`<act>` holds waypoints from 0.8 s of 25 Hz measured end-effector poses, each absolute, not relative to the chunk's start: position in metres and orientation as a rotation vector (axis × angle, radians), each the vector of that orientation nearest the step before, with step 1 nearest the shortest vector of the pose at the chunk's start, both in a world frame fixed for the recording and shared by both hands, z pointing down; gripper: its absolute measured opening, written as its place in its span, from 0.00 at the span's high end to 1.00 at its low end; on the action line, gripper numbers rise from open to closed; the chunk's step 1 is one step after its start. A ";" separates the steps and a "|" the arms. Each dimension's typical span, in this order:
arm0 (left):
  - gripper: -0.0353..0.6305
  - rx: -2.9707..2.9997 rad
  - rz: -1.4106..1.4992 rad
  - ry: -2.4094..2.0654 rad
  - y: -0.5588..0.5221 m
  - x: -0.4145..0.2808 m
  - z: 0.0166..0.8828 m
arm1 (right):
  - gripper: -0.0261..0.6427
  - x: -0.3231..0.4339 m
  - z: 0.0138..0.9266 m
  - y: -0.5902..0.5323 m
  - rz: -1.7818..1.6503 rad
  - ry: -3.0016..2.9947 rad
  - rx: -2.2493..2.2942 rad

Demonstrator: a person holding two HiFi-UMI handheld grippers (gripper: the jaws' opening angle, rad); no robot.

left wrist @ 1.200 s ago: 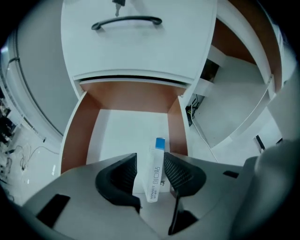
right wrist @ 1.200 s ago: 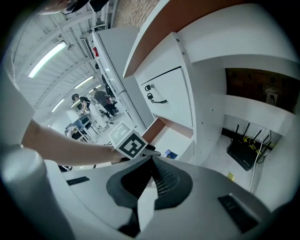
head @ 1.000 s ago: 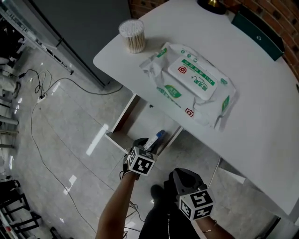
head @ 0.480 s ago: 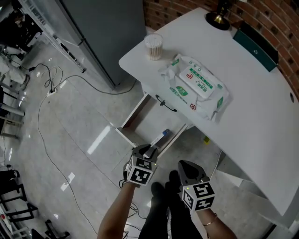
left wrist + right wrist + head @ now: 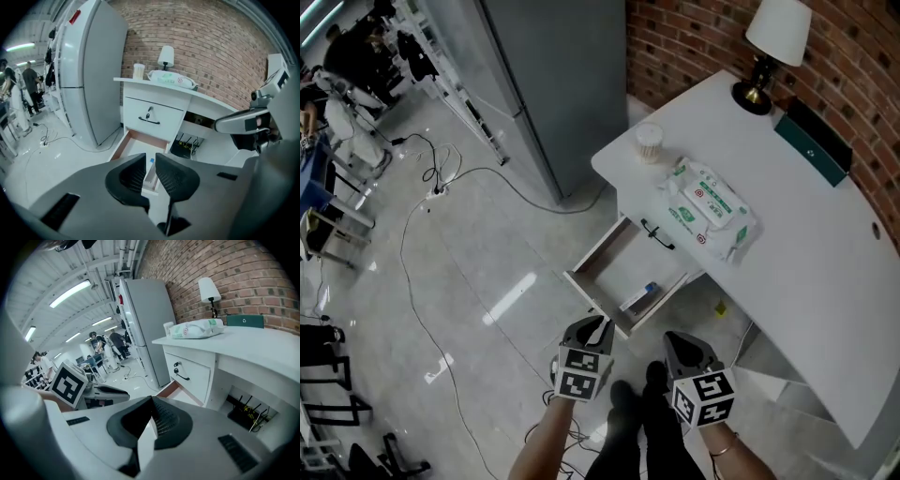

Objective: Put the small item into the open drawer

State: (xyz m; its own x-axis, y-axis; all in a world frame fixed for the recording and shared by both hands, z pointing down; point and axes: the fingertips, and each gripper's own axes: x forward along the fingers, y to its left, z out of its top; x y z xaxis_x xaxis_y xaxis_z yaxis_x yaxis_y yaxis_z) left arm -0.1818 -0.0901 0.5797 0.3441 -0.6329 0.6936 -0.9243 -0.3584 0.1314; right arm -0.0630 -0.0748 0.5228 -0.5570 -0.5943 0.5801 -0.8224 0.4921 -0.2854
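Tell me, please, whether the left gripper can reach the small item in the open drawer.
Probably yes: the drawer is open, nothing covers the small item. The left gripper hangs clear of it, empty jaws having just been closing.

left gripper (image 5: 150,155) jaws just been closing, narrow gap left, nothing btwn. beyond: open drawer (image 5: 123,143) under desk (image 5: 206,99) front edge, blue-capped item (image 5: 151,168) inside.
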 end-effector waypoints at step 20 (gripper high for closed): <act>0.86 1.942 0.493 -1.735 0.001 -0.270 0.416 | 0.95 -0.104 0.370 -0.037 0.635 -2.542 1.075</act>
